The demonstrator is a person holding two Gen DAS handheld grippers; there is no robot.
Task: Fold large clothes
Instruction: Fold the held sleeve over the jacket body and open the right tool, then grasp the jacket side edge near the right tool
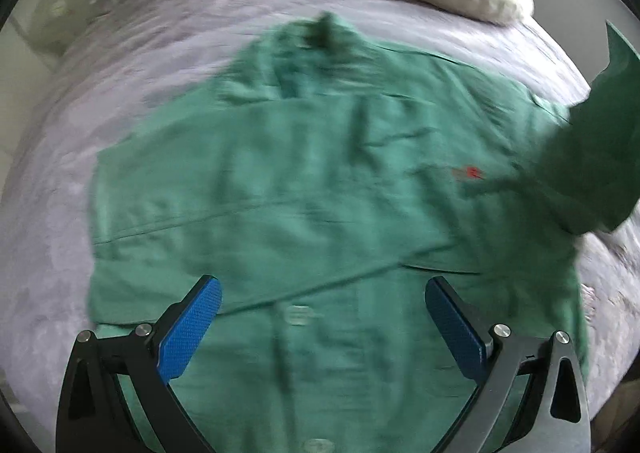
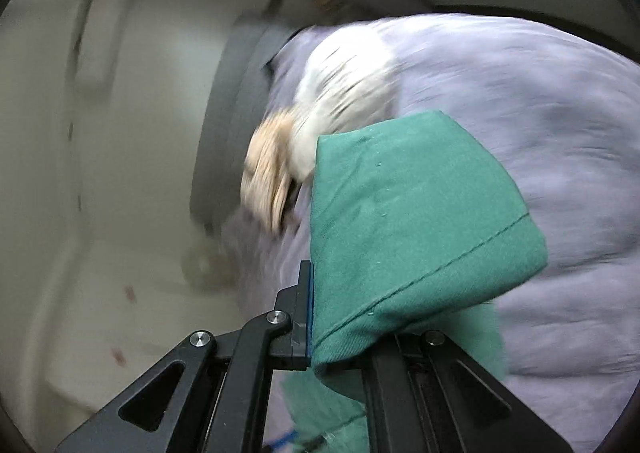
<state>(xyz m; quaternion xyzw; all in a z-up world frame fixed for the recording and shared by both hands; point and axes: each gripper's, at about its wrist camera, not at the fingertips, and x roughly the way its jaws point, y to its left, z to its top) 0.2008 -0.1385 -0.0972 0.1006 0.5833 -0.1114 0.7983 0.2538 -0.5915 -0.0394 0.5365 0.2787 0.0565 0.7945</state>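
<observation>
Right gripper [image 2: 320, 317] clamps a green sleeve [image 2: 412, 221]; only the left view shows left gripper [image 1: 322, 327] spread above the shirt [image 1: 304, 181] on a lilac bedspread [image 1: 168, 53].

Light: soft, even daylight in both views; a bright window sliver sits at 1 o'clock in the left wrist view.
Shadows: faint; a dim patch darkens the shirt [image 1: 320, 181] at its collar, toward 12 o'clock.
Glare: none strong; the wall [image 2: 100, 133] looks washed out at 9 o'clock.
Blur: motion smear across both views, heaviest in the right wrist view from 9 to 12 o'clock; the sleeve [image 2: 420, 221] stays sharp, stitching readable.
Distortion: fisheye bends the bed [image 1: 120, 73] into a dome; black vignette rings every edge.
</observation>
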